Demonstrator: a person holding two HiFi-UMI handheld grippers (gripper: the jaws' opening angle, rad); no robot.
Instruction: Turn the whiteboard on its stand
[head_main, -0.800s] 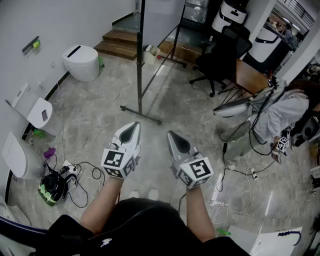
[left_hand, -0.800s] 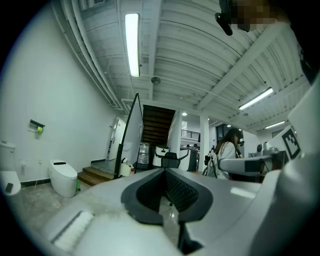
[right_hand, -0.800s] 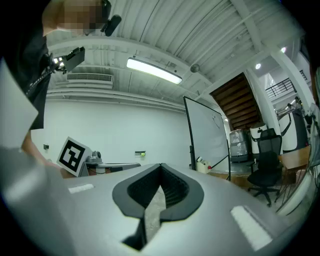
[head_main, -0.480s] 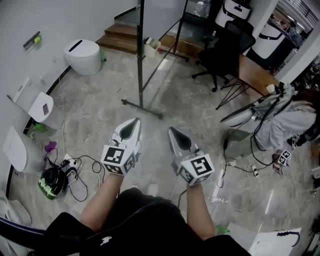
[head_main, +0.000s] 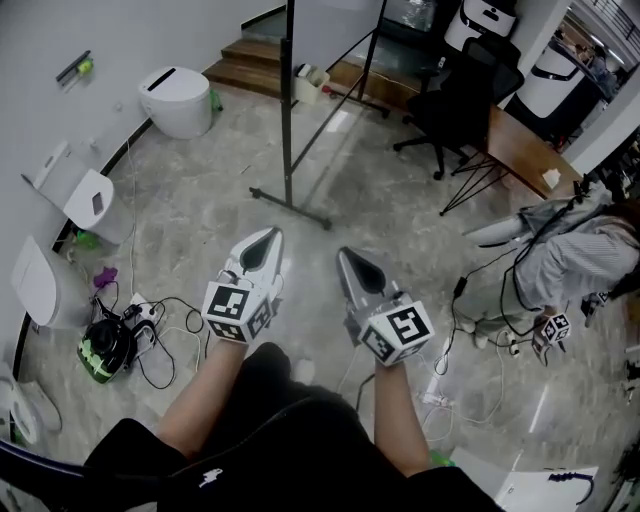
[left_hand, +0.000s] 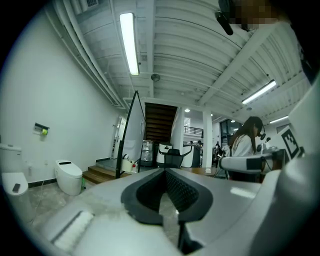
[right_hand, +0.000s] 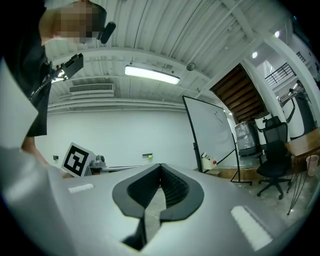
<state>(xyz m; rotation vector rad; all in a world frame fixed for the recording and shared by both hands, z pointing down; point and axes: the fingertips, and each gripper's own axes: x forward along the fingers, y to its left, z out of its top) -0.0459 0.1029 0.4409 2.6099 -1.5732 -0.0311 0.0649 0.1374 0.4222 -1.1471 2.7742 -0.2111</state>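
The whiteboard hangs on a black stand whose foot bar rests on the floor ahead of me. Only its lower edge shows in the head view. It appears edge-on in the left gripper view and as a tilted white panel in the right gripper view. My left gripper and right gripper are side by side, level, short of the stand and apart from it. Both are shut with nothing between the jaws.
White toilets and wall units line the left wall, with cables and a green-black device on the floor. Wooden steps lie behind the stand. An office chair, a desk and a seated person are at the right.
The view has drifted, so the stand and toilet sit slightly higher and further right in frame. Both grippers keep their place and stay shut.
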